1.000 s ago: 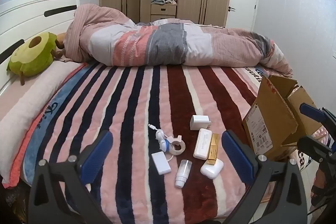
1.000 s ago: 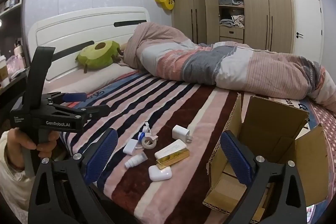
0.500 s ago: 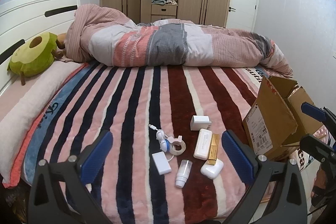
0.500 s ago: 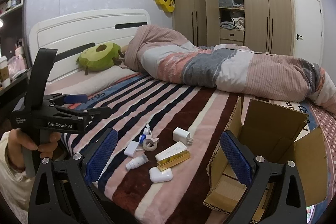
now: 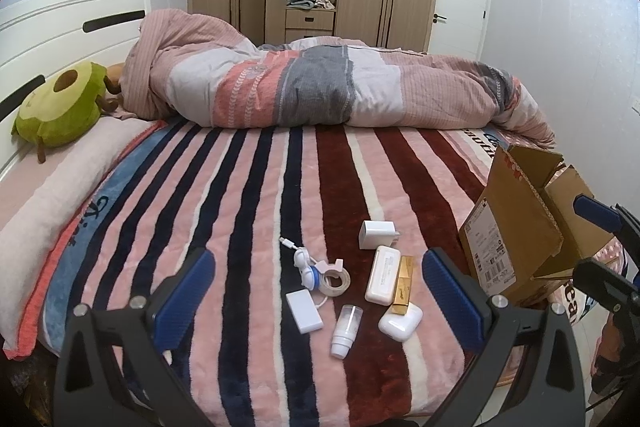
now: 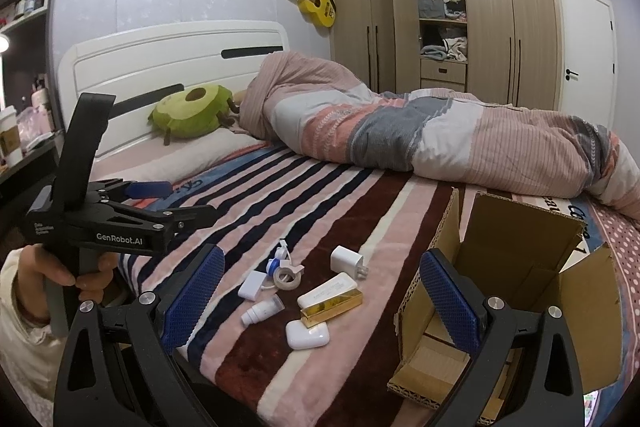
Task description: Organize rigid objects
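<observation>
Both the left gripper (image 5: 318,301) and right gripper (image 6: 320,301) hang apart, empty. At lower centre, the smooth white earbud case (image 5: 400,321) on the striped plush bed blanket (image 5: 248,195) seems light and slippery; grasp its flat sides.

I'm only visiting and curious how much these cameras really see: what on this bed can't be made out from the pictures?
- Cardboard box: right view, the gripper's finger covers part of its floor; left view shows only its outside.
- Box label: left view, print too small to read.
- Cream case: both views, lettering too small.
- Gold bar: right view, partly hidden behind the white earbud case.
</observation>
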{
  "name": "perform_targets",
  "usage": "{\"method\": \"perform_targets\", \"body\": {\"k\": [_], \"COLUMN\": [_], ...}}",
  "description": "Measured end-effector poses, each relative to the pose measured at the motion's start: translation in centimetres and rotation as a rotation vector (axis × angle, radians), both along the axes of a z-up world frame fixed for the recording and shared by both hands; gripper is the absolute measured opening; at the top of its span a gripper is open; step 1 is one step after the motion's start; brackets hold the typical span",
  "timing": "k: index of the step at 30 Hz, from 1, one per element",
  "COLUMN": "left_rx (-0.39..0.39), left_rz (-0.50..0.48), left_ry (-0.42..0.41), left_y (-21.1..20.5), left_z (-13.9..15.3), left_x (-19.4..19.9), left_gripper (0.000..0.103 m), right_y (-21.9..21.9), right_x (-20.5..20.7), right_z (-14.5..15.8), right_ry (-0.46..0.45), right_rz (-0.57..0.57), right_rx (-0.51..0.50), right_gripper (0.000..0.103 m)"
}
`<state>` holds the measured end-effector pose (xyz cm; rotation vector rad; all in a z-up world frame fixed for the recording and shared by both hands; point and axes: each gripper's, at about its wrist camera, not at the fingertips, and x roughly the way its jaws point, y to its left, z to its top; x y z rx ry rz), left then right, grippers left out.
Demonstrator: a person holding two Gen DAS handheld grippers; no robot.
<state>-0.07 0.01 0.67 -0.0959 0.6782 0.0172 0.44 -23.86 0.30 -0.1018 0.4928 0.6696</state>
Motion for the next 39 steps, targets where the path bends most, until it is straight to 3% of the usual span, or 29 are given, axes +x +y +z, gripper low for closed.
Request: {"method": "perform_targets", "body": {"k": [39], "left_rx": [-0.033], "left_rz": [-0.023], "left_ry": [-0.012], "left_y": [-0.37], "left_z": [-0.66], "left_x": [-0.1], "left_gripper": [0.103], "right_y": [0.13], "right_x": [-0.69], "right_z": [-0.26], "right_ry": [-0.015], "right_rz": [0.02], "right_rx": [0.002], "right_gripper": [0.098]}}
